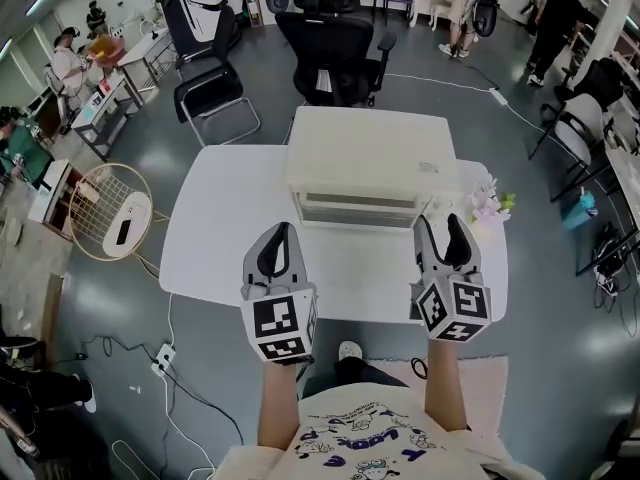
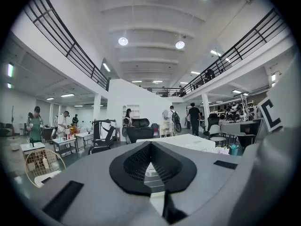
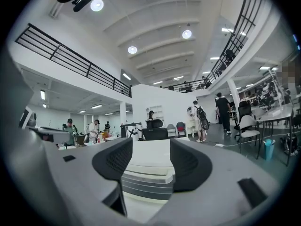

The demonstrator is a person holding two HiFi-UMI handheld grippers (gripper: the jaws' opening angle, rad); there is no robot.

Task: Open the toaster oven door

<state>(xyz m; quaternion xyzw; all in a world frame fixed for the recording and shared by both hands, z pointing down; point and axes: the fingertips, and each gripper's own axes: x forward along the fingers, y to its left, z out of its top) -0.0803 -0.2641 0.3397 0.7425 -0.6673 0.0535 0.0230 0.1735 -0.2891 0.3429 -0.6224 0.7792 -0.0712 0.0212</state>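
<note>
- White table [image 1: 215,253]: rounded corners, grey floor around it.
- Toaster oven [image 1: 368,158]: cream, middle of the far edge, door shut, front facing the near edge.
- Left gripper [image 1: 283,231]: over the near-left part, jaw tips together, apart from the oven.
- Right gripper [image 1: 438,226]: jaws apart, just beside the oven's front right corner.
- Small flowers [image 1: 490,208]: at the right edge.
- Black office chair [image 1: 335,53]: beyond the far edge.

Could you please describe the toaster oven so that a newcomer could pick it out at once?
Find the white table in the middle of the hall, with a black office chair behind it. The toaster oven sits at the table's far edge, near that chair. It is the only big white box there, far larger than the small flowers at its right.
</note>
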